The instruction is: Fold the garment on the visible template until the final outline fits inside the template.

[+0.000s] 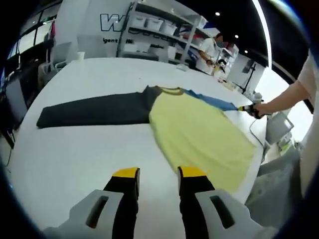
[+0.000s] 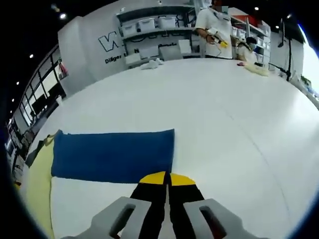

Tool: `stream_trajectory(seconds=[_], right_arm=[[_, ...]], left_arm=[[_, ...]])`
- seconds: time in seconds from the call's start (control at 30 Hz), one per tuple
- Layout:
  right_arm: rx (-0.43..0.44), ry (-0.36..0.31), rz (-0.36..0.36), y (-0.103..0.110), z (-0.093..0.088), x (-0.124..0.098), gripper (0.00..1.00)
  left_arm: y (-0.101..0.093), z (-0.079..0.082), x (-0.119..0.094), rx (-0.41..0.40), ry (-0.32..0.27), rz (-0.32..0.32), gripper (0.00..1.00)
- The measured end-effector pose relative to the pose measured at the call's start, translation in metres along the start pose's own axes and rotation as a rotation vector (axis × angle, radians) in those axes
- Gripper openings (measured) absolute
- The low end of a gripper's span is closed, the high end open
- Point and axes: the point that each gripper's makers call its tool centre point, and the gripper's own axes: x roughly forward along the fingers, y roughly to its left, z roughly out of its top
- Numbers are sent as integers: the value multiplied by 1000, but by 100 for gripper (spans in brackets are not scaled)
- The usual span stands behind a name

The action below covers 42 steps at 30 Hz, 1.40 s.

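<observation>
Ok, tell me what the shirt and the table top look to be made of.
The shirt looks like soft matte knit fabric, perhaps cotton: it lies limp and flat, with a yellow body, a dark sleeve and a blue sleeve. The table top looks like a smooth, hard white surface, maybe laminate; its faint sheen leaves the exact material open.

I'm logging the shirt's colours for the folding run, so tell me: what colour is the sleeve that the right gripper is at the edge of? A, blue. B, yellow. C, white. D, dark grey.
A: in the right gripper view, the right gripper sits with its jaws together at the lower edge of the blue sleeve; the yellow body lies off to the side on the white table.
</observation>
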Motion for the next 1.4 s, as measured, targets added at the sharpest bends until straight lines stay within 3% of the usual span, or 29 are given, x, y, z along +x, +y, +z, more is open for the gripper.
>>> stream_trajectory(seconds=[0.27,0.37,0.47,0.57,0.7,0.77,1.13,1.4], right_arm=[[-11,-15,15,-1,4,-5,0],[-32,30,25,-1,-4,-2,0],[-29,28,20,-4,-6,-2,0],[-51,44,28,-1,-11,-1,8],[-98,38,45,1,-9,1,10],[-143,41,59,4,-8,2,9],[-164,37,75,5,-8,4,0],[-162,-15,73,10,8,-11,0]], left_arm=[[0,1,-2,5,-3,0,28],[1,1,-3,8,-4,2,28],[1,0,-5,9,2,5,27],[0,0,-5,9,0,7,27],[-2,3,-3,11,-1,6,27],[-3,3,-3,13,0,5,27],[-3,5,-4,18,-1,9,27],[-6,9,-3,20,-13,5,26]])
